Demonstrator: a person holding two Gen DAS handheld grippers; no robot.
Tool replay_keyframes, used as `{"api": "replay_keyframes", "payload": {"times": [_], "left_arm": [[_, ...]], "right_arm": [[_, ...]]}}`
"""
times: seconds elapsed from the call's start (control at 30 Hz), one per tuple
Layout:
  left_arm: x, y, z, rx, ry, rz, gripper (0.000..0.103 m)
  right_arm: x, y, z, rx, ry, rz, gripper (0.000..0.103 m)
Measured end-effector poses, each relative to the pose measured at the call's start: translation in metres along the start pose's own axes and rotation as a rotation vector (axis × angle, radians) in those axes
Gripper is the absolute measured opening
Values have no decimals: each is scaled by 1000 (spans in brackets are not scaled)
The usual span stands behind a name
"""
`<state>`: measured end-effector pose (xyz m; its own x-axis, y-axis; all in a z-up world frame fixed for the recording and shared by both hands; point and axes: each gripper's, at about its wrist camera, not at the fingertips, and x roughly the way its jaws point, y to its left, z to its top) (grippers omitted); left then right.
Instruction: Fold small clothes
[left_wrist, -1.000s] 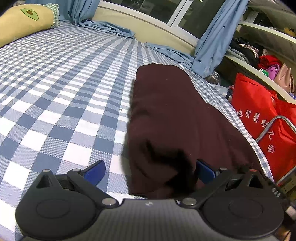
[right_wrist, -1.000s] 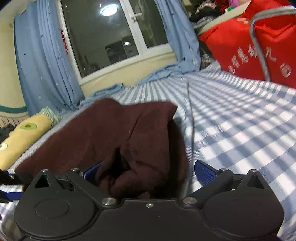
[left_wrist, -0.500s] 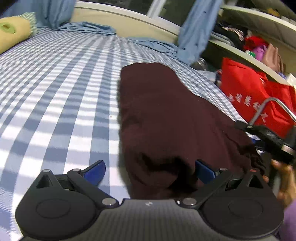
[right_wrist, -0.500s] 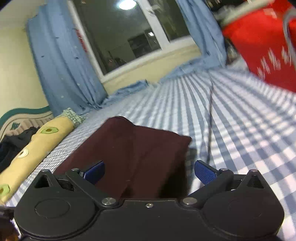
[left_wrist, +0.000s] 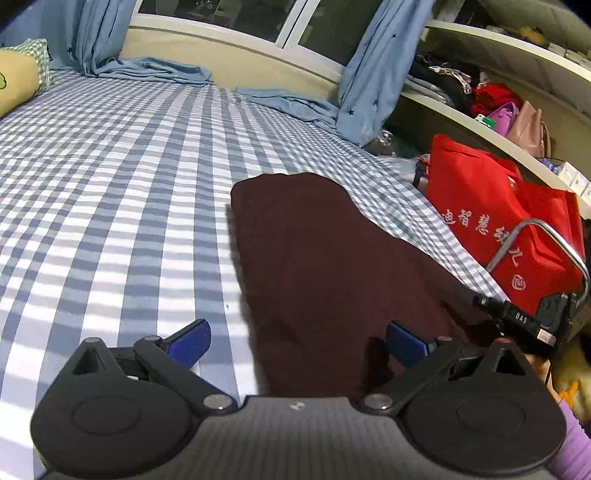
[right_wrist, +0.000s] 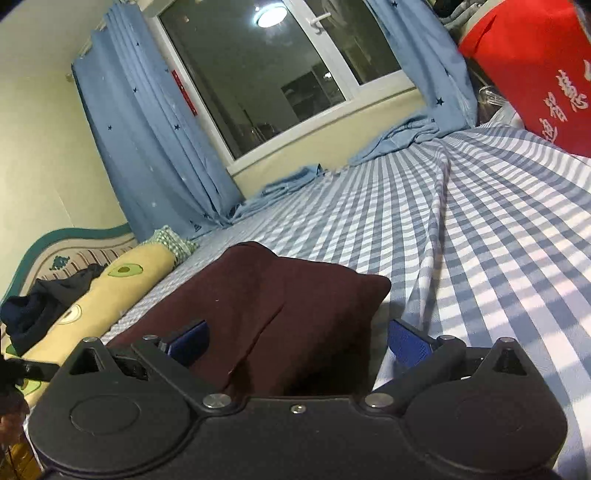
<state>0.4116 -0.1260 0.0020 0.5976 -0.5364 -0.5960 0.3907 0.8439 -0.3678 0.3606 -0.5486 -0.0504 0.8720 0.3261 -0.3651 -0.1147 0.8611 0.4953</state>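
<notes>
A dark maroon garment (left_wrist: 325, 266) lies folded in a long strip on the blue-and-white checked bed sheet (left_wrist: 110, 177). My left gripper (left_wrist: 295, 341) is open, its blue pads apart, over the garment's near left edge and holding nothing. In the right wrist view the same garment (right_wrist: 280, 299) lies flat with a fold line down its middle. My right gripper (right_wrist: 297, 341) is open, straddling the garment's near end, with nothing gripped. The right gripper's body (left_wrist: 532, 321) shows at the far right of the left wrist view.
A red shopping bag (left_wrist: 491, 218) and a metal frame (left_wrist: 554, 240) stand off the bed's right side. Shelves with clothes and bags (left_wrist: 495, 99) are behind. A yellow avocado-print bolster (right_wrist: 103, 291) lies along the headboard side. Blue curtains (right_wrist: 155, 140) hang by the window.
Both grippers have pulled back and risen from the garment. The bunched cloth seen between the right gripper's pads has been let go and now lies flat.
</notes>
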Motion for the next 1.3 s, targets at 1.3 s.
{"api": "replay_keyframes", "payload": {"times": [1.3], "left_arm": [[108, 31, 26, -68, 225, -219, 103]], "right_arm": [[19, 9, -2, -6, 155, 18, 83]]}}
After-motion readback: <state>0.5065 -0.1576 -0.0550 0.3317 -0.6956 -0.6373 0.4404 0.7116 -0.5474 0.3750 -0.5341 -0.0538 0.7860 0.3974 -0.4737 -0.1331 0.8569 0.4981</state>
